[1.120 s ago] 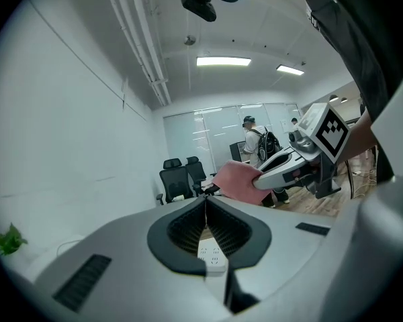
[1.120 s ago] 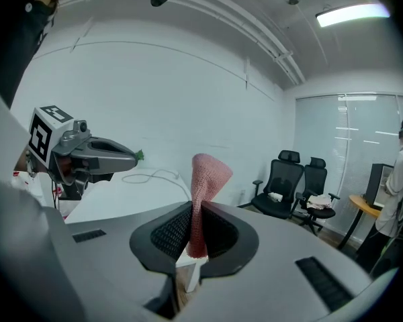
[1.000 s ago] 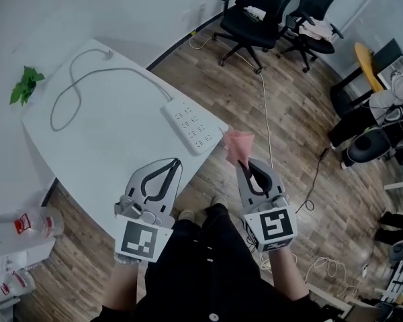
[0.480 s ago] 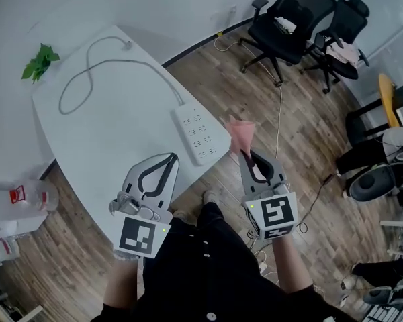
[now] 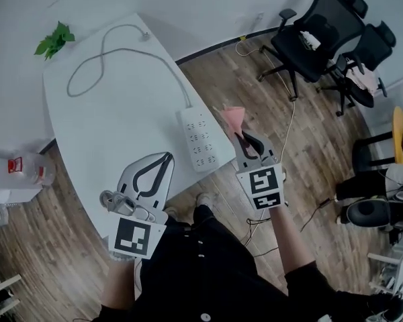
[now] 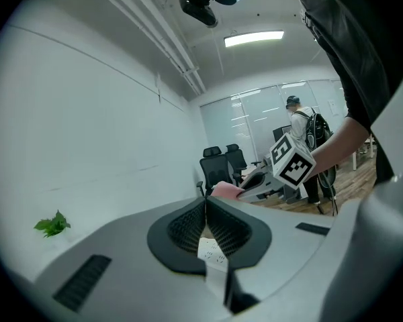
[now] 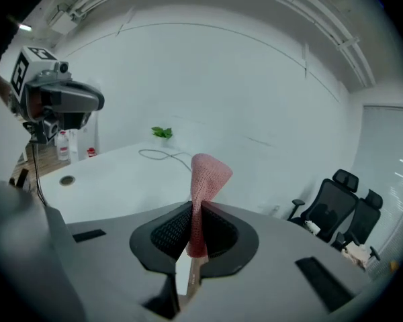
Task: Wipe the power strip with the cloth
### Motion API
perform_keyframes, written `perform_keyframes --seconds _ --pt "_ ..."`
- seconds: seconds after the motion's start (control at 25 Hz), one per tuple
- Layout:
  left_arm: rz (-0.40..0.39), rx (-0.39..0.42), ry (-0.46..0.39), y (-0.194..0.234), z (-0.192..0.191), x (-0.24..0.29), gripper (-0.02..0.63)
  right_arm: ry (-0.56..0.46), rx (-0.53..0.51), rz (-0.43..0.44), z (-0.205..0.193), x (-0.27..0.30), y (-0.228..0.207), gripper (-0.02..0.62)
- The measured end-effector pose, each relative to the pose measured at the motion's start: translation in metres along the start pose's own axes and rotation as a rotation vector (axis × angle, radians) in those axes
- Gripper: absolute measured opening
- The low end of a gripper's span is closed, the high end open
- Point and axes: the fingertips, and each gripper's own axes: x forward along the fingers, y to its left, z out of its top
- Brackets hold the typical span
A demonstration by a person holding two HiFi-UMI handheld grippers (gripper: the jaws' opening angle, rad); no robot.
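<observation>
— As the head view has it, where's the strip?
— Table's right edge, long axis near-to-far, just left of the right gripper, the nearer one.
— Left gripper view?
— Left gripper: jaws together, empty.
— Right gripper view?
— Clamped on the cloth.

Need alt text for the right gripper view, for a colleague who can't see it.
The right gripper has its jaws shut on a pink cloth that stands up between them. Behind lies a white table with a grey cable; the left gripper shows at upper left, black office chairs at lower right.
</observation>
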Motion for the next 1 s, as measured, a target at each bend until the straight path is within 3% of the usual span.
perform_keyframes --seconds 0.36,1.0 --pt "0.12 -0.023 0.042 0.006 0.0 0.003 0.018 0.088 -0.157 0.147 -0.022 0.083 -0.012 0.048" --pt "0.304 -0.046 0.093 0.023 -0.015 -0.025 0.018 0.212 -0.388 0.307 -0.052 0.198 0.015 0.048"
